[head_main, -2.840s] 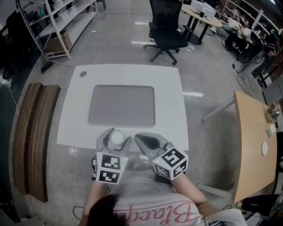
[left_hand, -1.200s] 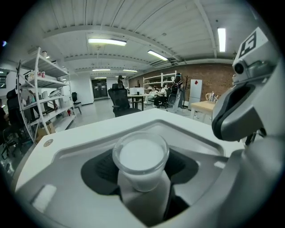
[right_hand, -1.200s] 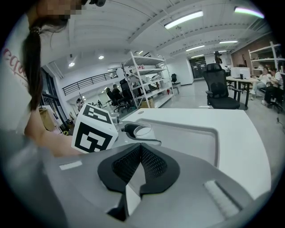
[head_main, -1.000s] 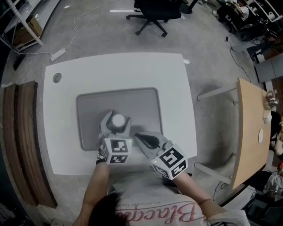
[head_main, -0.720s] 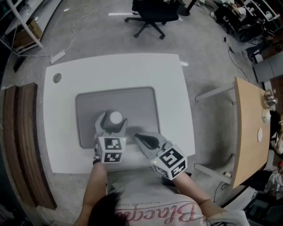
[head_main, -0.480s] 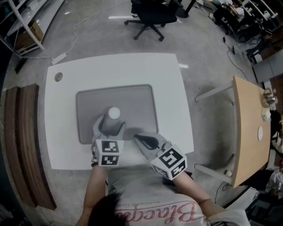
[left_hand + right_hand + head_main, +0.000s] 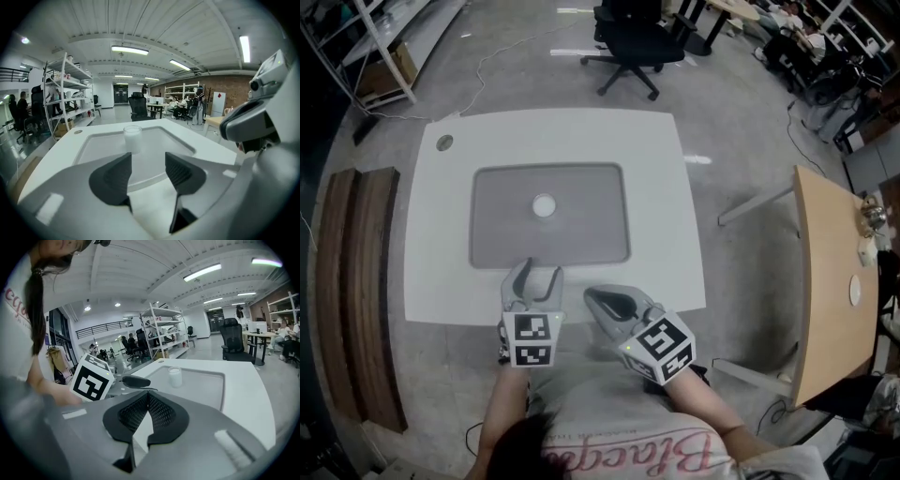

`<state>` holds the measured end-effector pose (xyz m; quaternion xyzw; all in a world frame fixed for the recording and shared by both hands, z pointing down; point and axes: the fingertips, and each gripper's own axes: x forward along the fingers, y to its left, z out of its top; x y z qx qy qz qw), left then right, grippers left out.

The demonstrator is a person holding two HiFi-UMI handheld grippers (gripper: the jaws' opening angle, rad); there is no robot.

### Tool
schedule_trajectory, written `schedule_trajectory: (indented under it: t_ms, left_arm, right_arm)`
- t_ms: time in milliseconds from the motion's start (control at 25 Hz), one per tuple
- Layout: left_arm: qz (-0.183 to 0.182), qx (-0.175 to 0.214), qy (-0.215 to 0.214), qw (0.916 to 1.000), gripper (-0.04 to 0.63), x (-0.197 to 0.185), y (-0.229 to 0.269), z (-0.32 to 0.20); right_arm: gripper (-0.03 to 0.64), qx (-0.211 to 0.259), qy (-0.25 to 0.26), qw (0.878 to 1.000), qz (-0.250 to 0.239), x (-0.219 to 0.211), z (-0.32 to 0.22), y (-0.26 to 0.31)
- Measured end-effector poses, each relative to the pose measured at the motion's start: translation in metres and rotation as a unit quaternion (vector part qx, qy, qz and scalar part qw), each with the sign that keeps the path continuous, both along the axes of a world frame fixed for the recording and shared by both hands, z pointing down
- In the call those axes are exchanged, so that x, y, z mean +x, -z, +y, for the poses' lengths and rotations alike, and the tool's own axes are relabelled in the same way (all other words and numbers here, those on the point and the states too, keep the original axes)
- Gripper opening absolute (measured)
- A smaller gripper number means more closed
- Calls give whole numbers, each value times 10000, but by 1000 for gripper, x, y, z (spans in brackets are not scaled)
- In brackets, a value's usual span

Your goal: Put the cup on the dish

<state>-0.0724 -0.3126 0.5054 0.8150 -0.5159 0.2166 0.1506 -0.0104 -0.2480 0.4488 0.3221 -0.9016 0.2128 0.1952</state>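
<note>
Cup (image 7: 544, 205) is seen standing upright on the grey dish (image 7: 591, 234), a little left of its middle and clear of its rim. The dish is set in the middle of a white table (image 7: 666, 187). A small round cap (image 7: 443, 142) is seen in the table's far left corner.

The left gripper (image 7: 540, 272) is held over the near edge of the table, just short of the dish's near rim and well apart from the cup. In the left gripper view its jaws are seen apart, with nothing between them; they have just been closing. The cup (image 7: 132, 137) is seen beyond them, in line with the gap, on the dish (image 7: 159, 140).

The right gripper (image 7: 605, 300) is held beside the left one, at the table's near edge and to the right. In the right gripper view its jaws (image 7: 148, 399) are pressed together, and nothing is held. The cup (image 7: 175, 376) and the dish (image 7: 206, 385) are seen ahead of it, and the left gripper's marker cube (image 7: 92, 376) to its left.

A black chair (image 7: 636, 37) is seen on the floor beyond the table, shelves (image 7: 384, 47) at the far left, dark planks (image 7: 356, 281) to the left, and a wooden tabletop (image 7: 825, 291) to the right.
</note>
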Motion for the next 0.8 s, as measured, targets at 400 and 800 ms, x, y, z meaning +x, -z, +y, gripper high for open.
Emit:
schedule_trajectory:
  t_ms: [400,800]
  left_arm:
    - [-58,461,226,9987,0,3,33,64]
    - [404,530,-70,9978,0,20,60,96]
  right_arm:
    - [2,241,-39,9990,-361,2,33,17]
    - [2,345,-21,9984,-442,-6,56,25]
